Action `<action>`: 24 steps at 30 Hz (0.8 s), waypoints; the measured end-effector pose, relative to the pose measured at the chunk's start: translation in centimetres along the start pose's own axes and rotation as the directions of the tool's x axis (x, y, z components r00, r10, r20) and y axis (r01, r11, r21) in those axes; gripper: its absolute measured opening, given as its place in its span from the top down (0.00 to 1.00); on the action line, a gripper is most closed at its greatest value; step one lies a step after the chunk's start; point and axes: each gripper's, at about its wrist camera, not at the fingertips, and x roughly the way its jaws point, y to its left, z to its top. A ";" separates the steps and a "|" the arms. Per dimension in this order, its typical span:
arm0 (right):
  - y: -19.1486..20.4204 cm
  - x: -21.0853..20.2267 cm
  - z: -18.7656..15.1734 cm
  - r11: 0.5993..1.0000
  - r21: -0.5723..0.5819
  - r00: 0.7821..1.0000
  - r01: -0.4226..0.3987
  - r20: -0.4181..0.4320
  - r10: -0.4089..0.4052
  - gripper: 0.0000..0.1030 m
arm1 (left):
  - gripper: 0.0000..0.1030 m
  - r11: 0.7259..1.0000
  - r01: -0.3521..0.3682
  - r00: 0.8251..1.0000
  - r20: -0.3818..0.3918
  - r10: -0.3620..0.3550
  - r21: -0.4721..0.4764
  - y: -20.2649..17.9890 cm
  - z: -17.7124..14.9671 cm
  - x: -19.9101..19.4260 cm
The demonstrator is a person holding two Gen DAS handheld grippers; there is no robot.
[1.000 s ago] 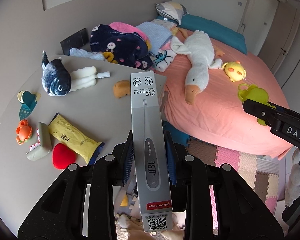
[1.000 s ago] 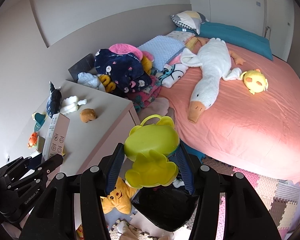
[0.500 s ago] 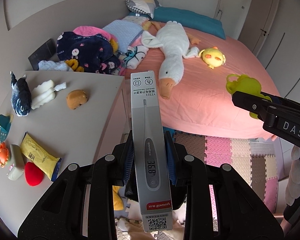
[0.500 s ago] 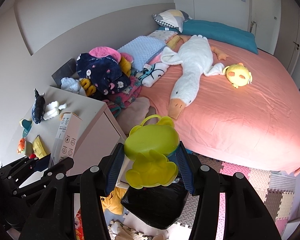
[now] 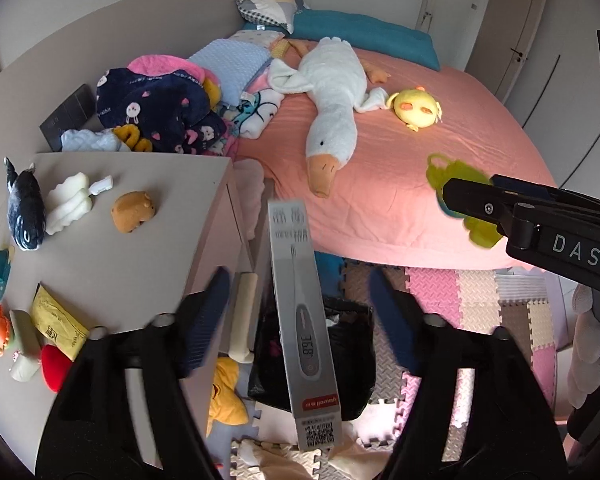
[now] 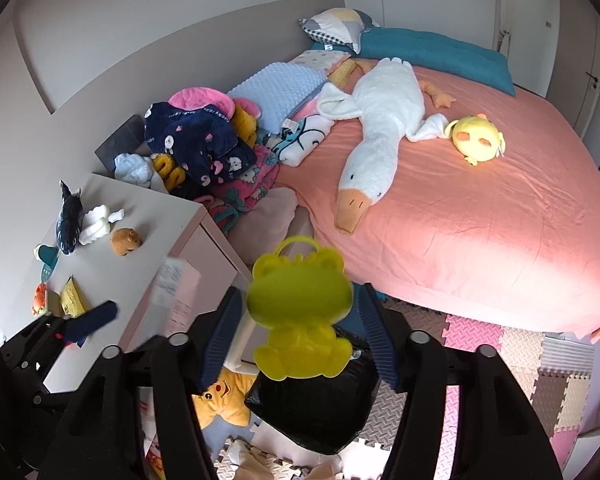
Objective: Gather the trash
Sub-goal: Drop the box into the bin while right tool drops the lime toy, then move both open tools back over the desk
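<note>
Jaws of the left gripper (image 5: pixel 298 312) had just been opening and stood wide, with clear gaps on both sides of the grey thermometer box (image 5: pixel 306 336), so nothing pinched it any longer. That box ran lengthwise between them, its long axis roughly in line with the fingers and leaning a little, its barcode end nearest the camera. Directly beneath and beyond it lay the black trash bag (image 5: pixel 340 360) on the foam floor mat, beside the corner of the bench (image 5: pixel 140 240); I judged the box to be dropping toward the bag's mouth.

Jaws of the right gripper (image 6: pixel 298 332) had also just been opening. The yellow-green frog toy (image 6: pixel 300 312) sat between them, blurred, and no pad appeared to press it. The same bag (image 6: pixel 316 408) lay straight below it, so both hands were about equally placed over the bag, the right perhaps more squarely.
</note>
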 end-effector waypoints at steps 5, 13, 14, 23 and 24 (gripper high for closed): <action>-0.1 -0.5 0.6 1.000 -0.002 0.999 0.017 0.034 -0.017 0.28 | 0.10 0.999 -0.045 0.997 0.070 0.043 0.024 0.1 0.4 -1.1; -0.1 -0.4 0.9 1.000 0.000 0.999 0.013 0.030 -0.013 0.28 | 0.10 0.999 -0.049 0.998 0.045 0.050 -0.020 1.4 0.5 -0.8; 0.0 -0.3 0.9 1.000 -0.001 1.000 0.012 0.028 -0.012 0.28 | 0.10 0.998 -0.051 0.998 0.044 0.052 -0.024 1.5 0.4 -0.8; 2.0 0.3 0.7 0.999 -0.029 1.000 -0.018 0.018 0.018 0.28 | 0.10 0.995 -0.085 0.995 0.039 0.088 -0.059 3.4 -0.5 -1.1; 2.5 0.4 0.6 0.999 -0.035 1.000 -0.024 0.016 0.025 0.28 | 0.10 0.994 -0.091 0.995 0.038 0.093 -0.066 3.8 -0.7 -1.2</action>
